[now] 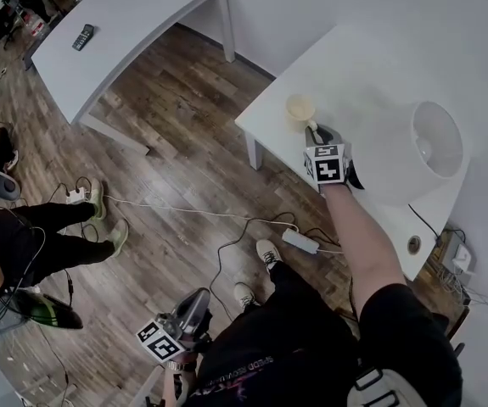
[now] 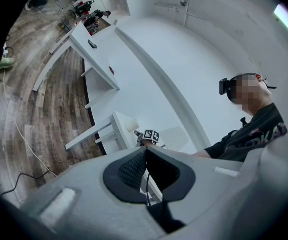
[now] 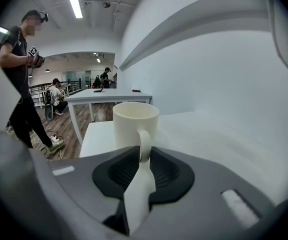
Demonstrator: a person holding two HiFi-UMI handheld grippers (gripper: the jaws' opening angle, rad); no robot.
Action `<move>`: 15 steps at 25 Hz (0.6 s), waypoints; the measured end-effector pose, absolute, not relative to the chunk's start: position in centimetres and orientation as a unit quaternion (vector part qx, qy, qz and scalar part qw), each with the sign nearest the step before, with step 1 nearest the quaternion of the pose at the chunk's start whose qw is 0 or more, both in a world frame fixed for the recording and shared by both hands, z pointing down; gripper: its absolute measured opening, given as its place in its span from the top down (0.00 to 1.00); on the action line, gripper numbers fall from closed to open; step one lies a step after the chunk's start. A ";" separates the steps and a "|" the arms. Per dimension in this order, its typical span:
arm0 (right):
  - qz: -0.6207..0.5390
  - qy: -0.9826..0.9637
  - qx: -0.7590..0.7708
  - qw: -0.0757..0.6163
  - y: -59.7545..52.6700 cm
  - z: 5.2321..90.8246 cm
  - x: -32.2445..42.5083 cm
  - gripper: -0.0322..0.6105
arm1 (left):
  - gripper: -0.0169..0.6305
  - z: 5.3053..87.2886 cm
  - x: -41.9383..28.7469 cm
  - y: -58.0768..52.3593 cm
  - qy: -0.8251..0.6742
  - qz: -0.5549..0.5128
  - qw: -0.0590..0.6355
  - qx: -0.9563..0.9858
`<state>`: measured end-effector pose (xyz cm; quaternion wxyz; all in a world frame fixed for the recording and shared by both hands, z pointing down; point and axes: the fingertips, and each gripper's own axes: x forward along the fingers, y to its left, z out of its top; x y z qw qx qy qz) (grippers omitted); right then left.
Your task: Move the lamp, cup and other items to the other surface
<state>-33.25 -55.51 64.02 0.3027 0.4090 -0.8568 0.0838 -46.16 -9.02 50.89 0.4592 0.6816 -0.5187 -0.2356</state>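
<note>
Right gripper view: right gripper [image 3: 144, 159] has its jaws closed narrow on the handle [image 3: 145, 143] of the cream cup [image 3: 135, 120], pads on both sides of the loop. The cup stands upright on the white table [image 3: 98, 134], near its corner. Head view shows the same cup [image 1: 300, 107] by the table's [image 1: 358, 62] edge, w/ the lamp's white shade [image 1: 436, 141] well apart from it, toward the right. Left gripper [image 2: 145, 170] hangs low by the person's leg, jaws together, nothing gripped.

Step in hand, as I judge it: lift the cup & carry it to the other table [image 1: 133, 15].
- Check grip is snug before lifting; a thin handle can pivot between pads.
- Lift straight up 1st, then move across, keeping rim level.
- Steer clear of the shade.
- Set down away from the remote [image 1: 83, 36].

Writing: cup is plain, no brand or label. Print on the person's dark clothes is too small to read.
</note>
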 end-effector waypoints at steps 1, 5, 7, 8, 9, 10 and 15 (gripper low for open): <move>0.086 -0.857 0.409 0.301 -55.2 64.0 -33.3 0.85 | 0.97 50.9 -46.1 -9.0 -0.518 -0.237 0.459 0.681; 0.095 -0.859 0.404 0.298 -54.2 63.9 -34.1 0.85 | 0.97 50.9 -46.2 -9.0 -0.517 -0.242 0.461 0.680; 0.102 -0.860 0.399 0.300 -53.8 64.1 -34.6 0.86 | 0.97 50.9 -46.2 -8.9 -0.517 -0.243 0.461 0.679; 0.105 -0.860 0.397 0.302 -53.7 64.2 -34.7 0.86 | 0.97 50.9 -46.2 -8.9 -0.518 -0.244 0.461 0.678; 0.107 -0.860 0.395 0.304 -53.7 64.3 -34.8 0.85 | 0.97 50.9 -46.1 -8.9 -0.518 -0.244 0.460 0.678; 0.110 -0.860 0.394 0.306 -53.7 64.3 -34.9 0.85 | 0.97 50.9 -46.1 -8.9 -0.519 -0.245 0.460 0.678; 0.121 -0.855 0.397 0.310 -54.2 64.4 -35.0 0.85 | 0.97 50.9 -45.9 -8.2 -0.523 -0.246 0.460 0.674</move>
